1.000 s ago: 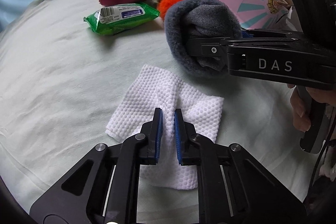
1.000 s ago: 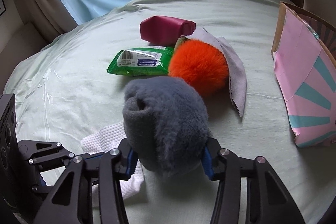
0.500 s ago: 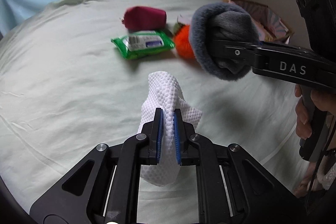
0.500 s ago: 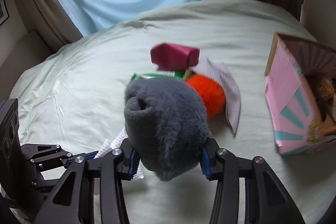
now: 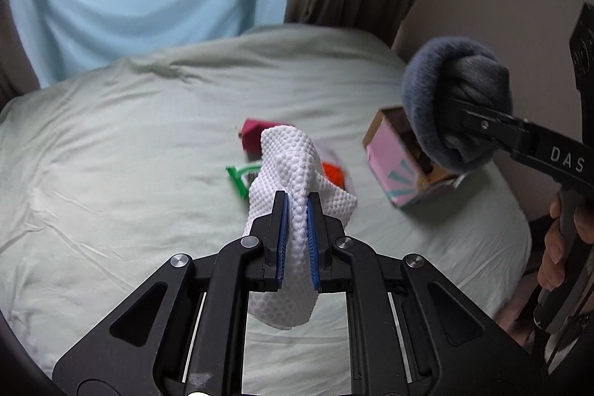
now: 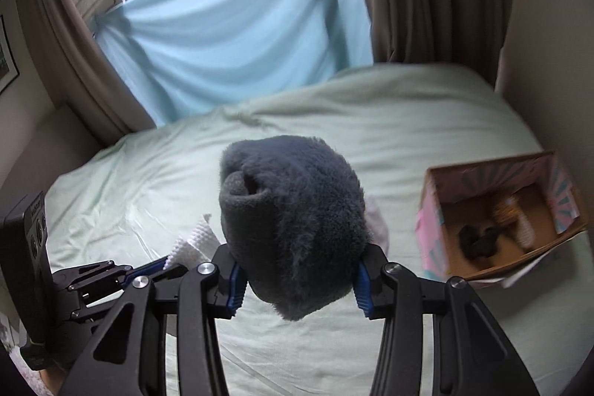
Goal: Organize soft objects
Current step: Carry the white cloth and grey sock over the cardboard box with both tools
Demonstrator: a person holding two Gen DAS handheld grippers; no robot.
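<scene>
Waffle-knit white cloth (image 5: 293,180) pinched by L gripper (image 5: 296,240); R gripper (image 6: 295,288) squeezes fuzzy grey bundle (image 6: 293,221).

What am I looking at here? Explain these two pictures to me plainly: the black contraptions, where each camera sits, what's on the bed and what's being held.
There is no robot. A person holds a hand-operated two-finger clamp in each hand, and each clamp carries a wide-angle camera looking forward along its fingers.

The left clamp's camera shows the left gripper shut on a white waffle-textured cloth, lifted off the pale green bedsheet. The other clamp appears at the right edge of that picture, with the person's hand on its handle.

The right clamp's camera shows the right gripper shut on a rolled grey fleece bundle.

On the bed stands an open pink and teal cardboard box with a few blurred items inside. In the left view, partly hidden behind the cloth, lie a maroon pouch, a green wipes packet and an orange fluffy ball.
</scene>
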